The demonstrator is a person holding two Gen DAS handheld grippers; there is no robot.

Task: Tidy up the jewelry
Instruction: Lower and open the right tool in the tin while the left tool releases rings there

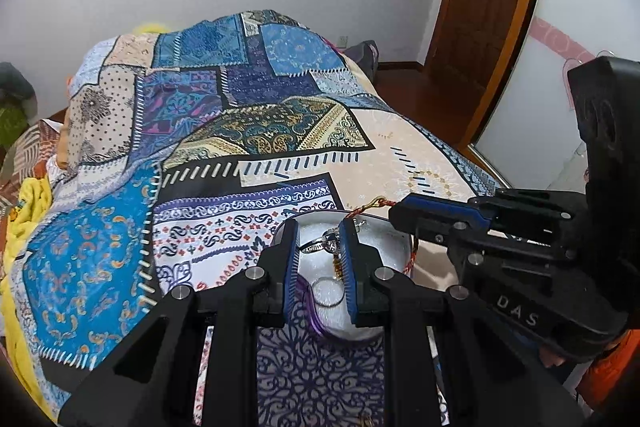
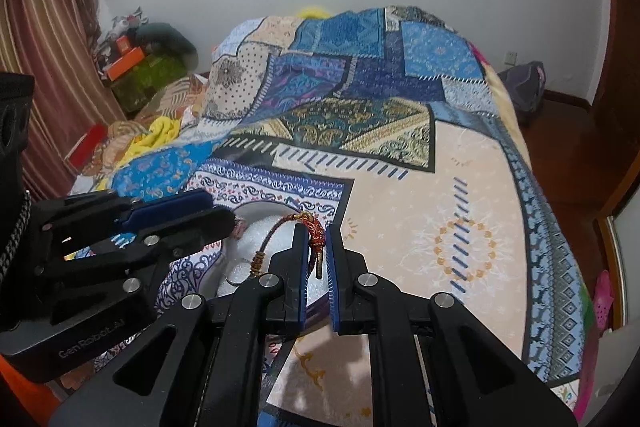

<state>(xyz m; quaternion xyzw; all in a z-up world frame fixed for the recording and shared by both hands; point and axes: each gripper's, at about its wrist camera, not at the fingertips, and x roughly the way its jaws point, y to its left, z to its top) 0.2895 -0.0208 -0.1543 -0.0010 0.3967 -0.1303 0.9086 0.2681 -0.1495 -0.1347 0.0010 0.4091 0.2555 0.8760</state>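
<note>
Over the dish [image 1: 394,241], my right gripper [image 2: 317,254] pinches the cord [image 2: 314,231] to lift it clear — my left gripper [image 1: 320,247], partly open, straddles the ring [image 1: 328,291], gripping nothing.

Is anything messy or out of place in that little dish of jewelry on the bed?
Yes. A red braided bracelet hangs half out of the white dish, its cord trailing over the rim while the right gripper pinches its knotted end. Inside, a silver ring and other pieces lie jumbled between the left gripper's fingers.
</note>
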